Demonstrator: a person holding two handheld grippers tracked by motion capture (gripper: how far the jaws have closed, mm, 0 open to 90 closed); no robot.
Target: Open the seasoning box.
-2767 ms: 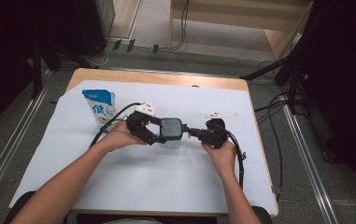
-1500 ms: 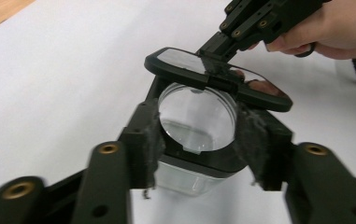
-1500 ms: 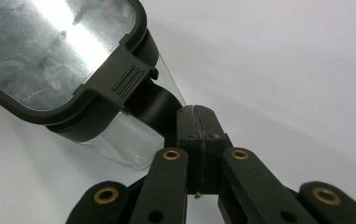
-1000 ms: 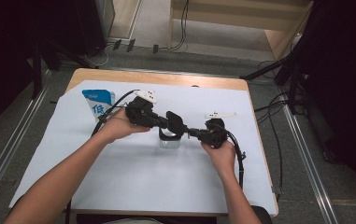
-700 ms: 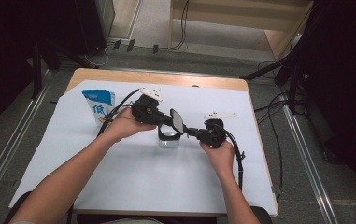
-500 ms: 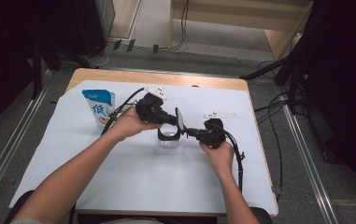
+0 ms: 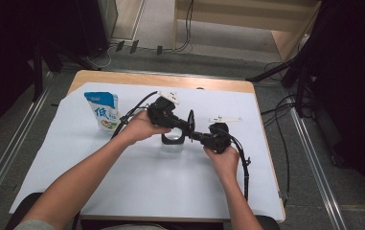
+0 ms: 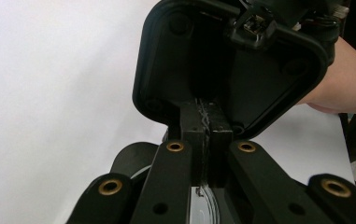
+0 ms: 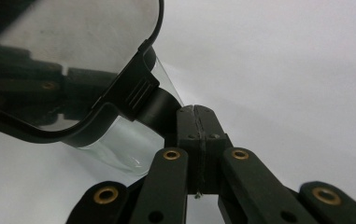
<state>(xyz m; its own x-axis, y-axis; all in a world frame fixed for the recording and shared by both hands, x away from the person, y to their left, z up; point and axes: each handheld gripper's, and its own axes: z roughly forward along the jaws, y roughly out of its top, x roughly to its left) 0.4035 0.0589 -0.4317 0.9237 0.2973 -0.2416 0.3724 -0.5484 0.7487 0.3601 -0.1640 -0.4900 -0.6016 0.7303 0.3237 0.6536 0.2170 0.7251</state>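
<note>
A clear container (image 7: 172, 142) with a black rim sits at the middle of the white-covered counter (image 7: 137, 187). Its black lid (image 7: 190, 122) stands raised on edge above its 1 o'clock side. The left gripper (image 7: 186, 125) has its fingers clamped on the lid's edge; the right gripper (image 7: 198, 136), coming from 3 o'clock, has its fingers pinched together at the container's rim tab. A blue-and-white pouch (image 7: 103, 110) stands at 10 o'clock, well apart.

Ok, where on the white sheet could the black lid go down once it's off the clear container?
Widest bare stretch: the near half of the white sheet, between the two forearms. A smaller patch lies at the far right corner past the thin white strip. It is crowded mid-table around the clear container, and the blue-and-white pouch takes the far left.
</note>
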